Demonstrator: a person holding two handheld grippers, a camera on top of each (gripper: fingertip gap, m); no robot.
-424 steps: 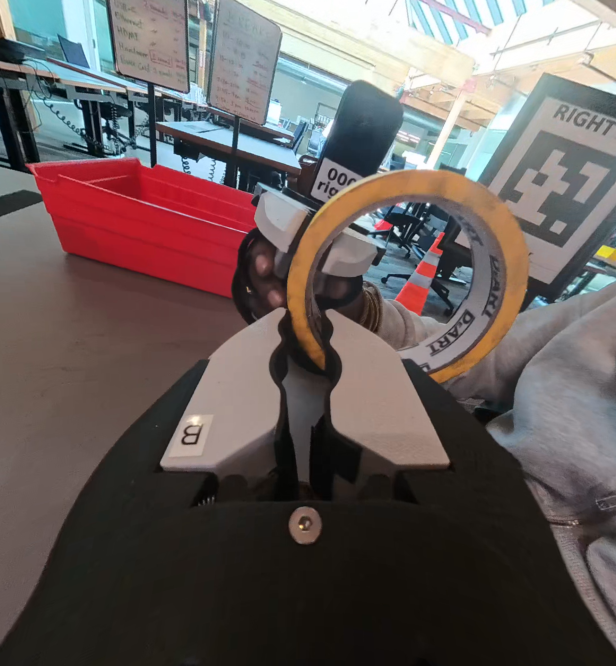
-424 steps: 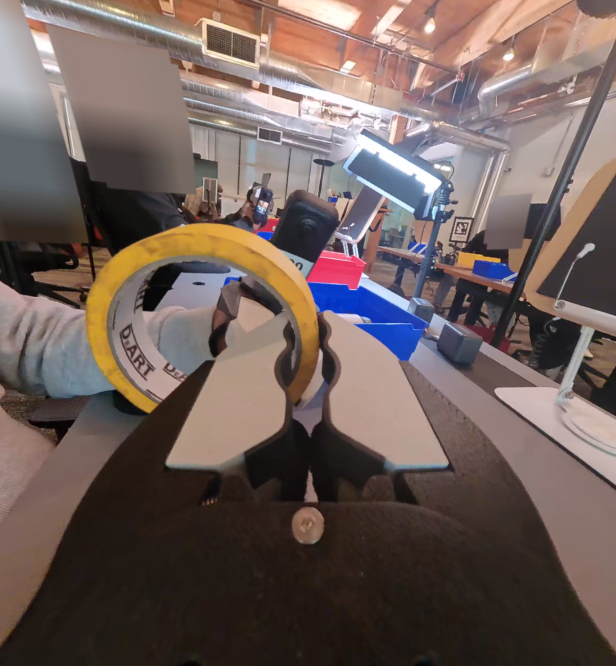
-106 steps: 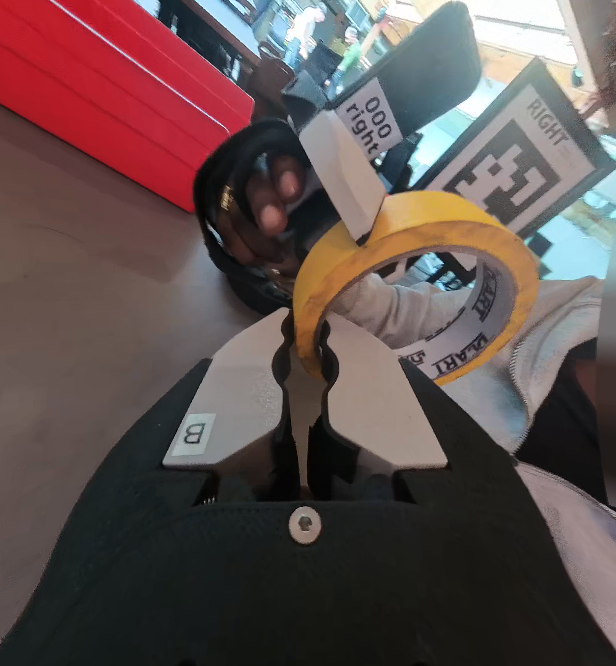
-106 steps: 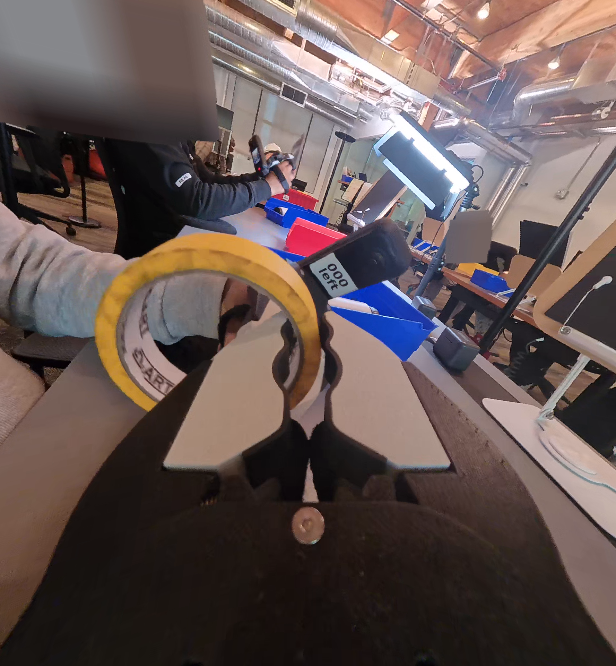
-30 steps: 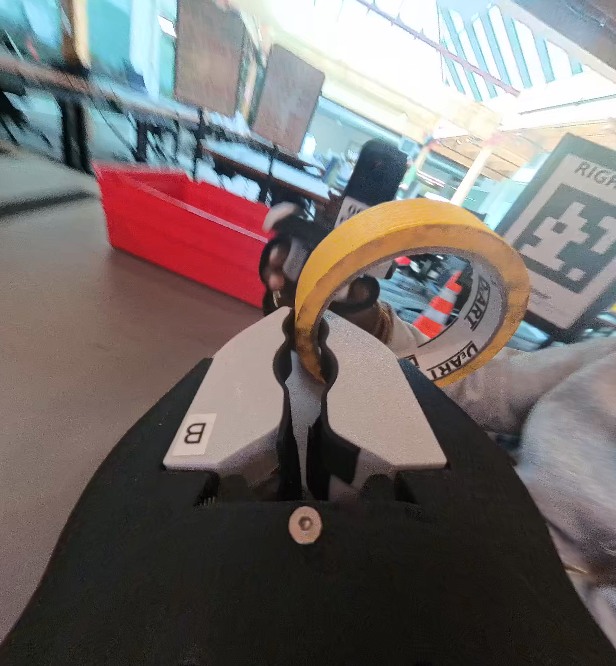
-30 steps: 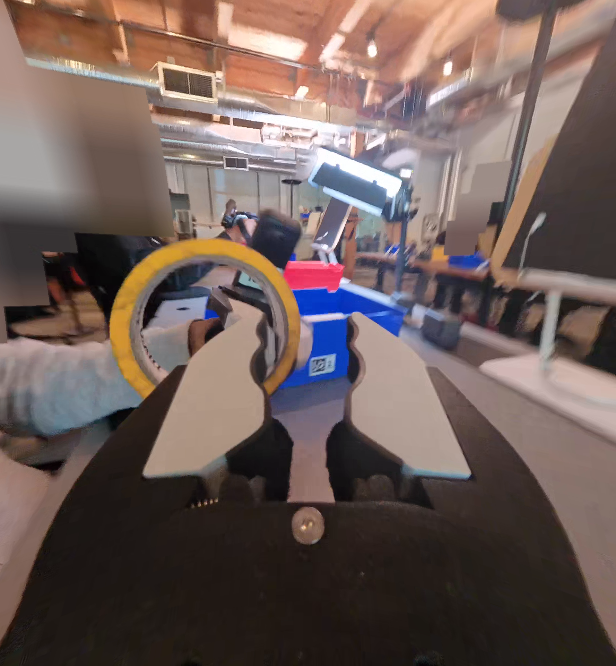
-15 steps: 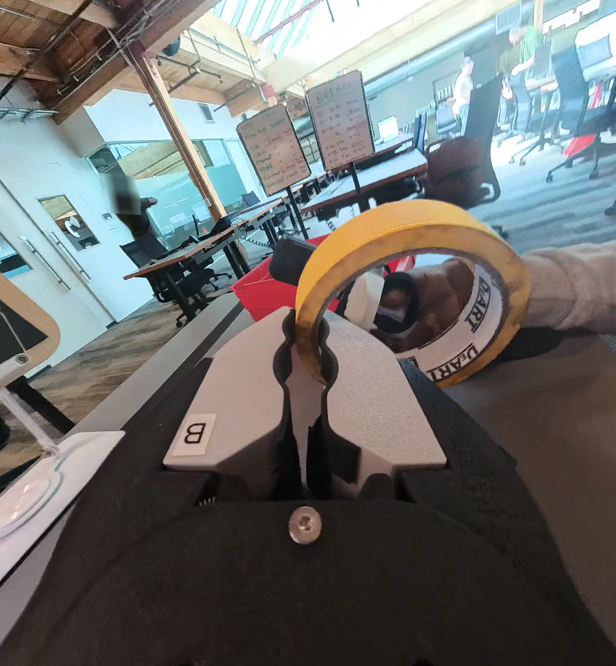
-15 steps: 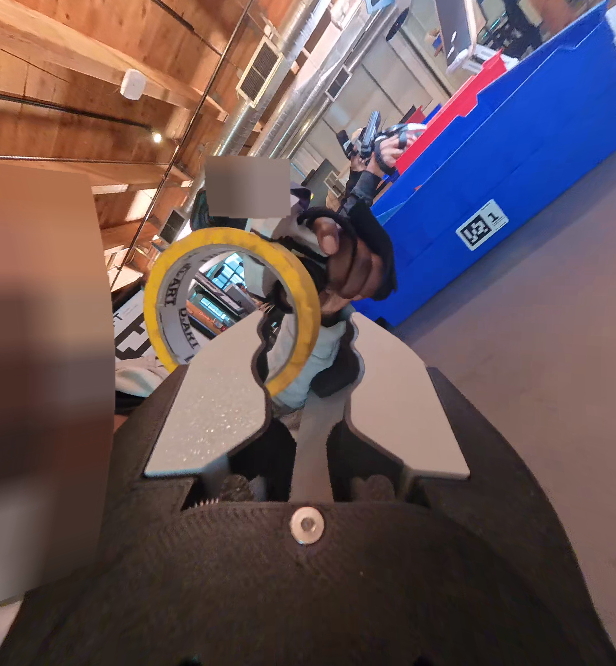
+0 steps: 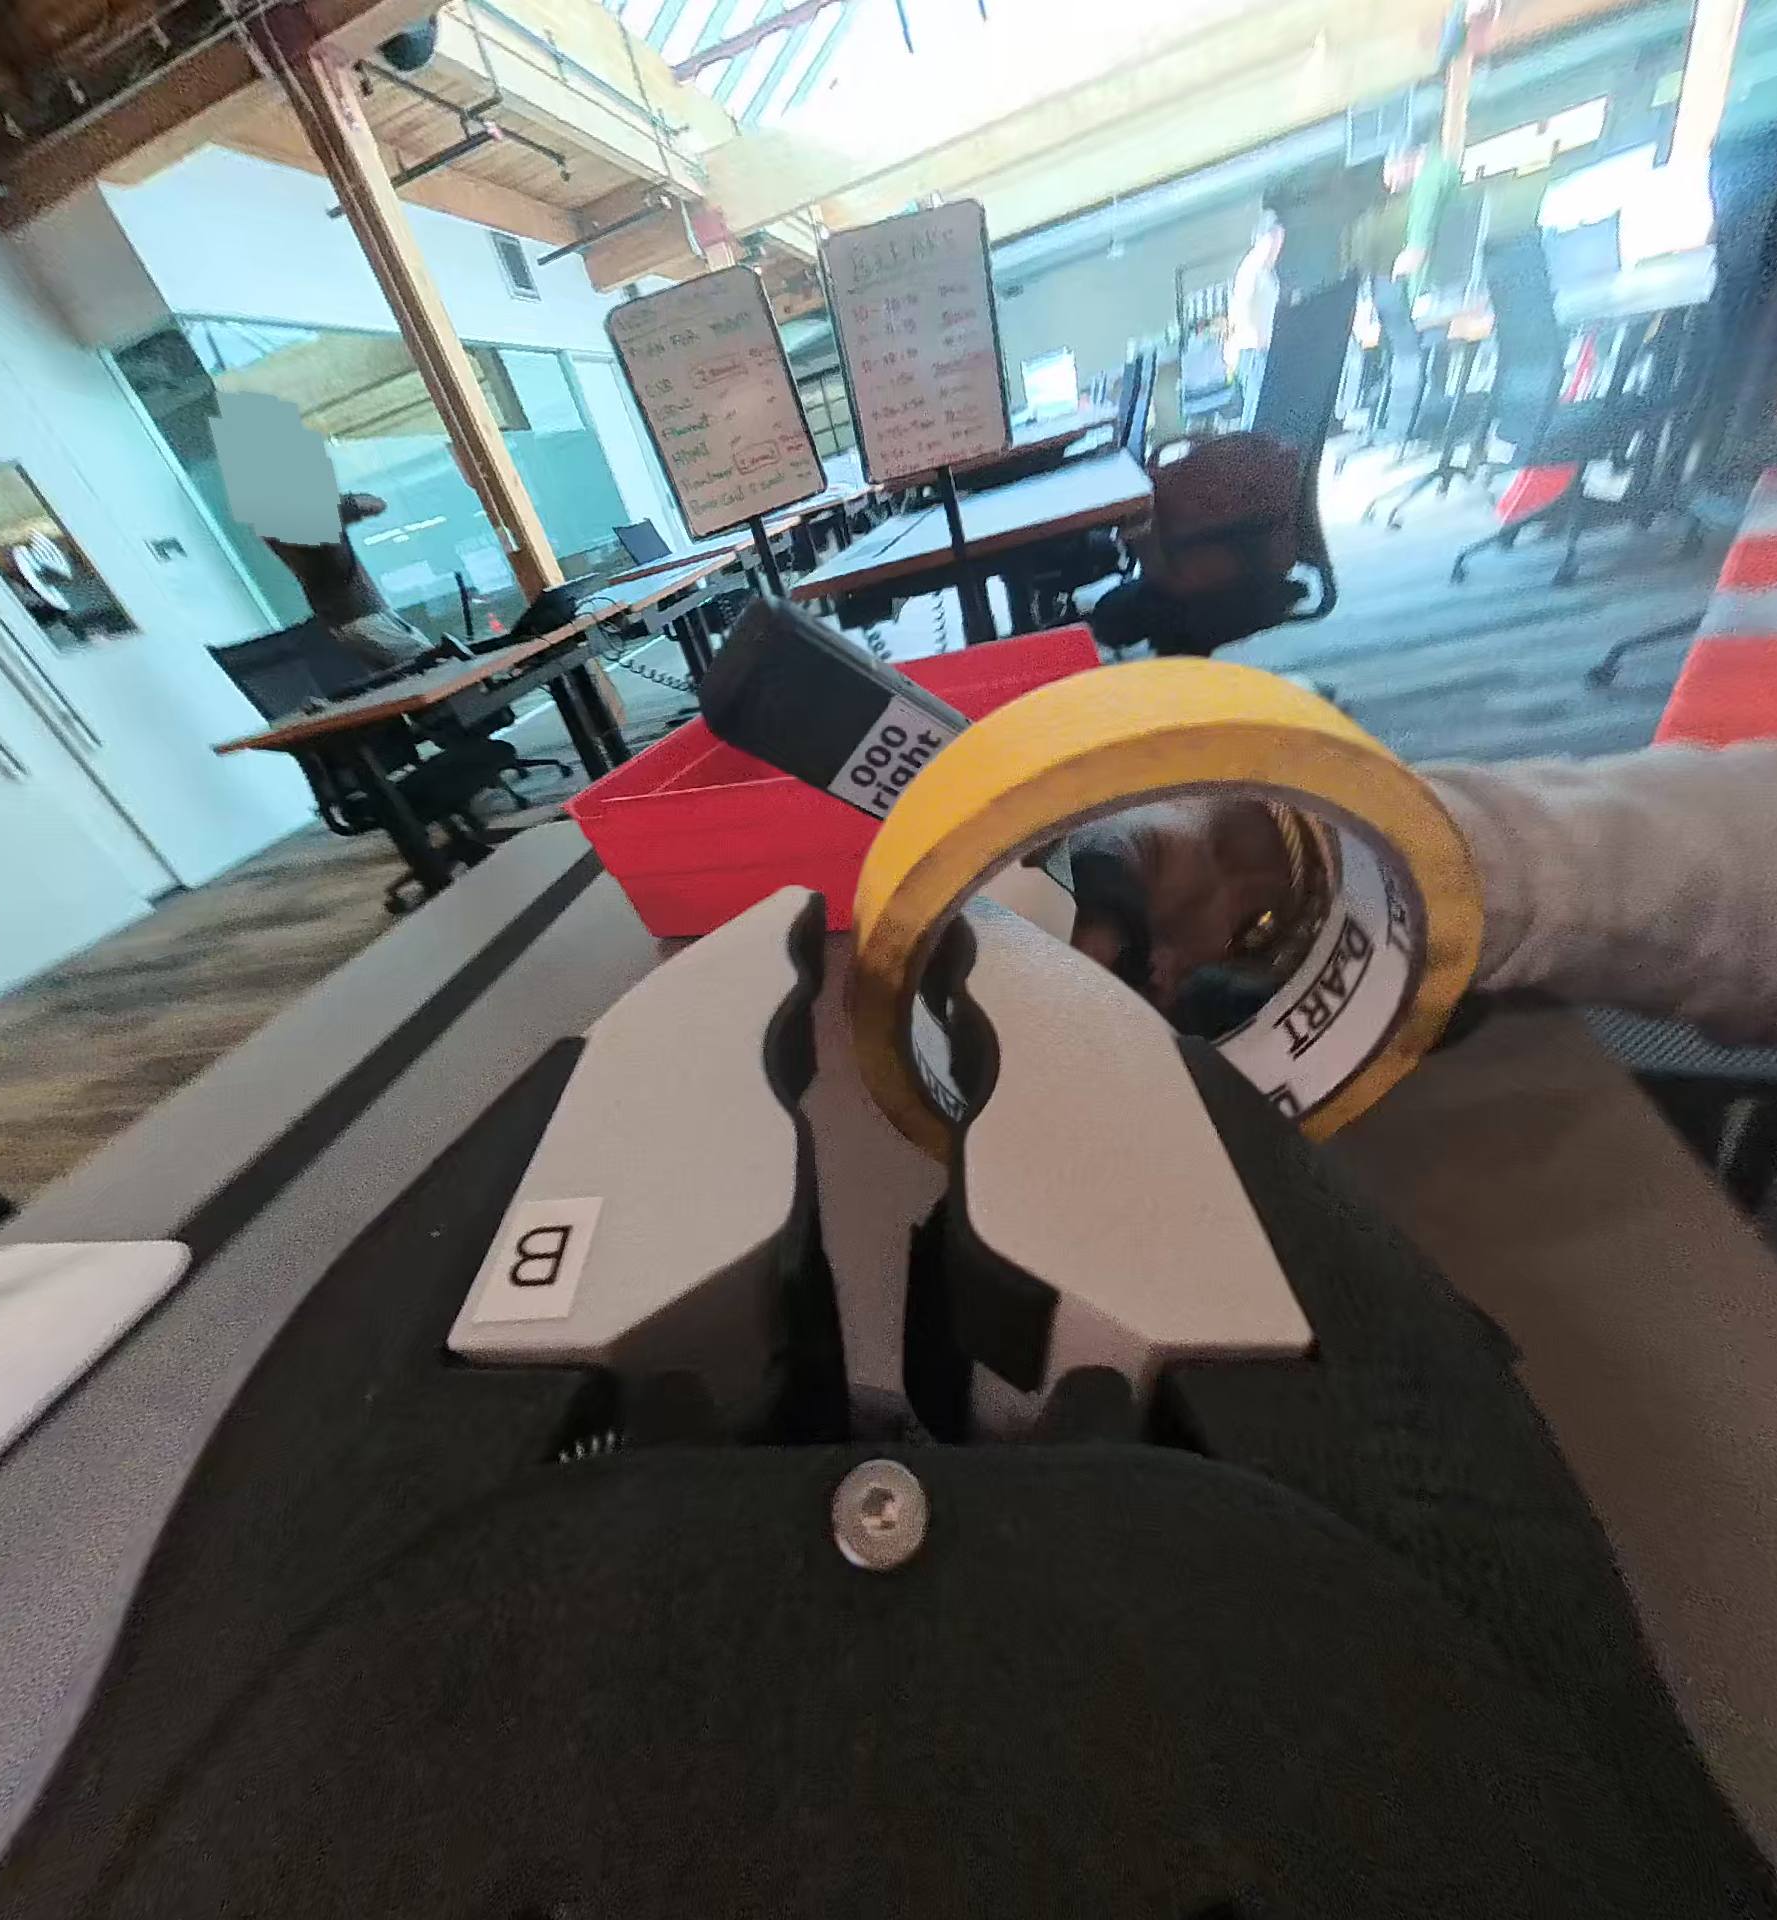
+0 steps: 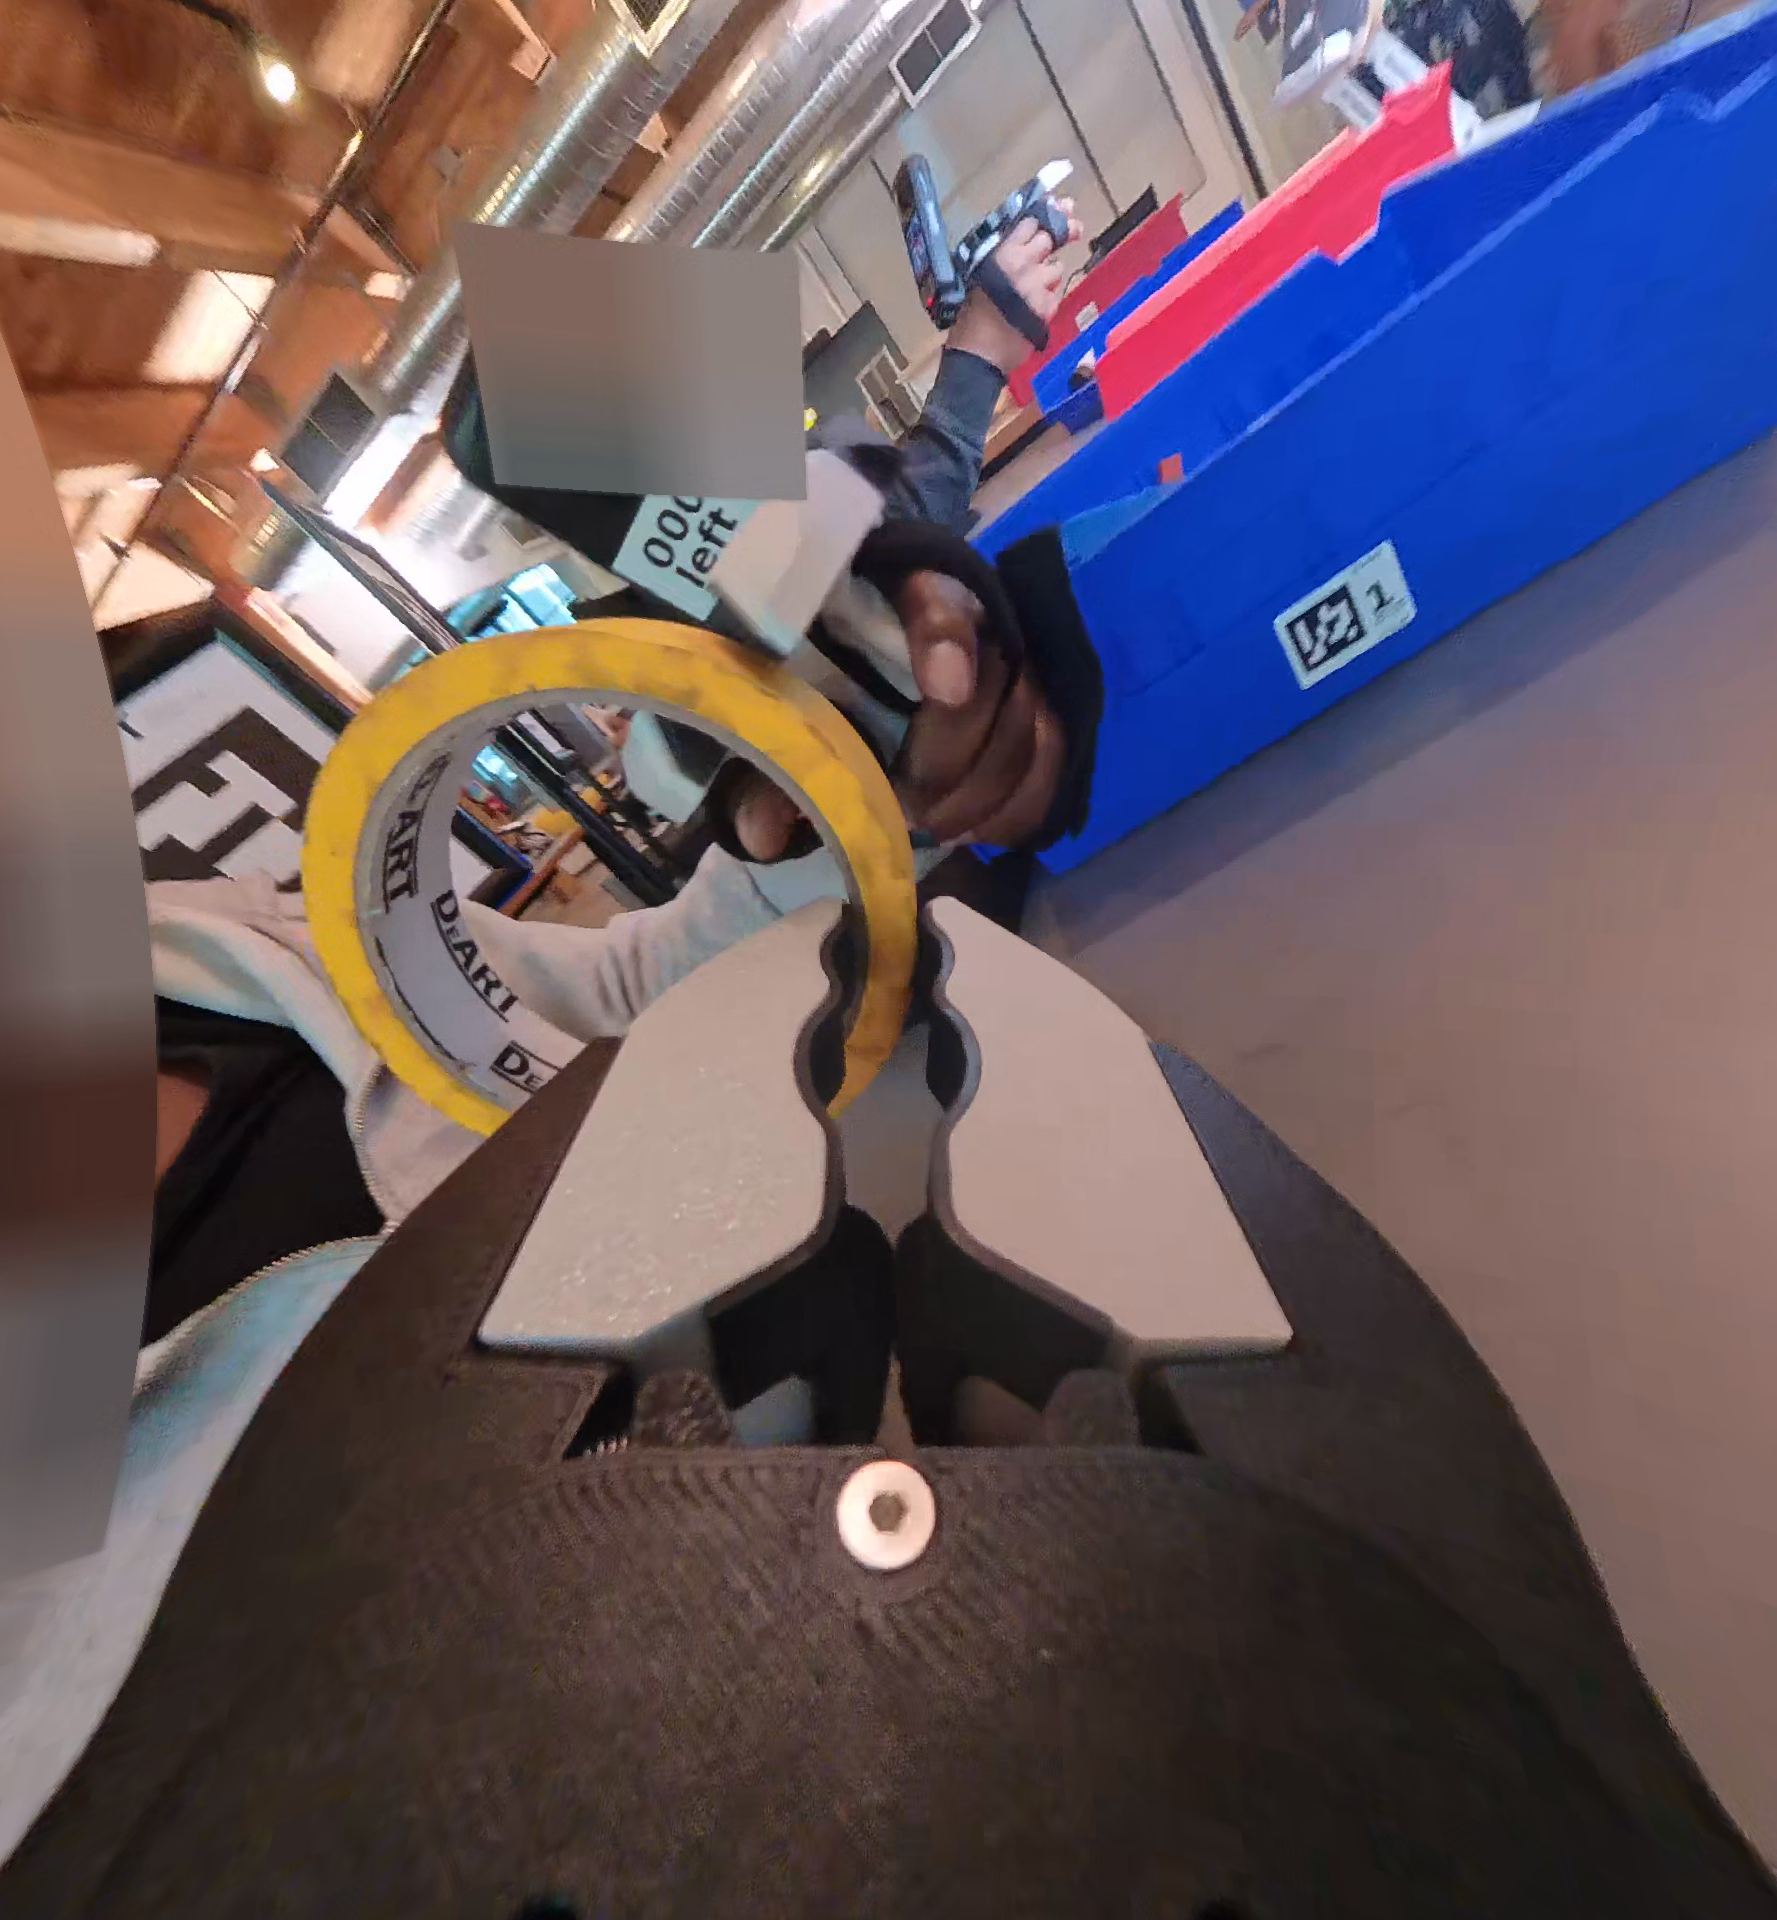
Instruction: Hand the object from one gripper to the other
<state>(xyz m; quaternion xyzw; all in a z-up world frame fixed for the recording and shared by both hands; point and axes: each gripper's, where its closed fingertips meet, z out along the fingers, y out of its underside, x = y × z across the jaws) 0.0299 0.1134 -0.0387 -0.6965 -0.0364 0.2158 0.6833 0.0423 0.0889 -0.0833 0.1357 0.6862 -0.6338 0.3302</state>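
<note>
A roll of yellow tape [image 9: 1154, 727] with a white printed core is held in the air above the grey table, between both grippers. My right gripper [image 10: 879, 920] is shut on the tape's [image 10: 593, 675] lower right wall. My left gripper [image 9: 889, 920] has the roll's near wall between its fingers, but the jaws stand slightly apart with a gap on the left side. In the right wrist view the left gripper [image 10: 728, 665] reaches the roll from the far side. The right gripper's black body [image 9: 822, 707] shows behind the roll, its fingertips mostly hidden.
A red bin [image 9: 718, 842] stands on the table [image 9: 1590, 1195] behind the roll. A blue bin [image 10: 1383, 436] lies to the right in the right wrist view. A white pad [image 9: 22, 1340] sits at the table's left edge. The person's grey sleeve [image 9: 1642, 894] crosses on the right. One gripper's finger ends stand about 5 cm off the other's.
My right gripper, open half a second ago, has closed on the tape's wall. My left gripper's jaws have parted a little. Both grippers have turned.
</note>
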